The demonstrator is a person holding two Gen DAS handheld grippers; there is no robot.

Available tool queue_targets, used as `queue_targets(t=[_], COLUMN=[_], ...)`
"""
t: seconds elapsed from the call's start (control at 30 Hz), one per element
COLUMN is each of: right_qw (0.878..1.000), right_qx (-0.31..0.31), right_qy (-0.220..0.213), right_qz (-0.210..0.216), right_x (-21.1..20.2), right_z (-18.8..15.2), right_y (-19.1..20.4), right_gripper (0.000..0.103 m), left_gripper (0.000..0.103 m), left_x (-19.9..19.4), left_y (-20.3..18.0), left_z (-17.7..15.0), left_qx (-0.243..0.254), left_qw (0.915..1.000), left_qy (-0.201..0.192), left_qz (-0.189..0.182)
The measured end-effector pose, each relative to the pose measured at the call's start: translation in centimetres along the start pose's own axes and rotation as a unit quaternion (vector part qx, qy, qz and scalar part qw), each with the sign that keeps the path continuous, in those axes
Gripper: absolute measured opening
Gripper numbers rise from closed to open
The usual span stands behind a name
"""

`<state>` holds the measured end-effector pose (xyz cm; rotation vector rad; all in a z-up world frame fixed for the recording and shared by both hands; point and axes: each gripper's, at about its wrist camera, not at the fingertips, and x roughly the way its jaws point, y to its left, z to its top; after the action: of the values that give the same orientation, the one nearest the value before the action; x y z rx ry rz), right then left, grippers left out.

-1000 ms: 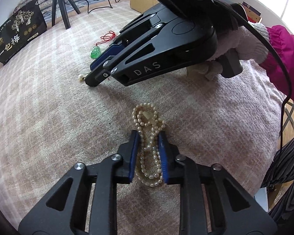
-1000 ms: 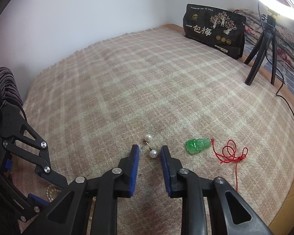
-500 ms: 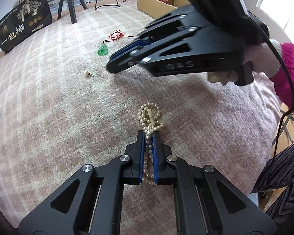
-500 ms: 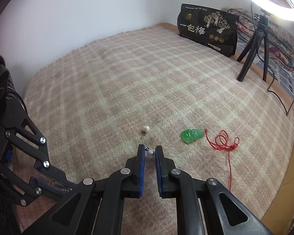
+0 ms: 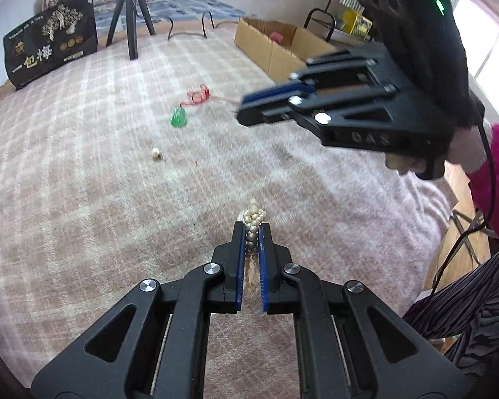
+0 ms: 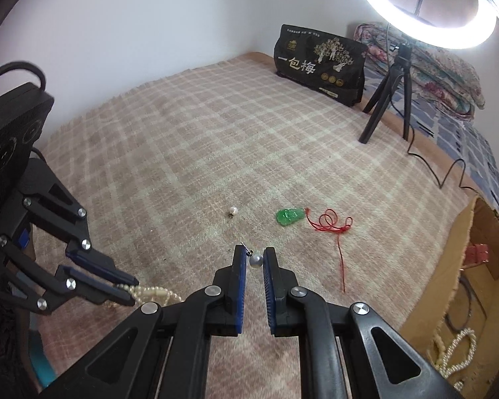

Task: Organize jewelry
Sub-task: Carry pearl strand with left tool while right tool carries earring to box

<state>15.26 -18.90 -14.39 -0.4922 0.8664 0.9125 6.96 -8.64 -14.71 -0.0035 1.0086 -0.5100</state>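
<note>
My left gripper [image 5: 252, 224] is shut on a bunched pearl necklace [image 5: 254, 216], held a little above the checked blanket [image 5: 83, 199]. In the right wrist view that gripper [image 6: 133, 292] comes in from the left with the pearl necklace [image 6: 153, 291] trailing out of its tips. My right gripper [image 6: 254, 251] is shut on a pearl earring [image 6: 256, 261], its post sticking out by the left pad. It hangs above the blanket, at the right in the left wrist view [image 5: 241, 116]. A second pearl earring [image 6: 233, 211] lies on the blanket.
A green pendant [image 6: 288, 216] on a red cord [image 6: 331, 221] lies right of the loose earring. A cardboard box [image 6: 449, 299] at the right edge holds another pearl strand [image 6: 455, 349]. A black bag [image 6: 319, 63], a tripod [image 6: 389, 99] and a ring light [image 6: 415, 10] stand at the back.
The left jaws closed on the pearl necklace and lifted it off the blanket. The right jaws closed on one pearl earring and rose with it, leaving the other lying there.
</note>
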Motion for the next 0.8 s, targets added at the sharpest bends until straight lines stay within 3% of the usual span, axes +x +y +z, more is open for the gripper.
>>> queue_targets(t=[0.4, 0.8], right_qw=[0.997, 0.987], right_qx=[0.057, 0.11], right_qy=[-0.032, -0.071], right_qz=[-0.048, -0.098], right_x=[-6.3, -12.2], right_z=[-1.6, -4.0], right_y=[-0.6, -2.5], right_gripper=[0.008, 0.008], left_gripper=[0.005, 0.005], left_x=[-3.0, -4.7], left_y=[0.3, -0.7], left_z=[1.7, 5.9], left_qx=[-0.014, -0.021], left_qw=[0.9987, 0.995], left_qy=[-0.048, -0.094], left_qz=[-0.012, -0.028])
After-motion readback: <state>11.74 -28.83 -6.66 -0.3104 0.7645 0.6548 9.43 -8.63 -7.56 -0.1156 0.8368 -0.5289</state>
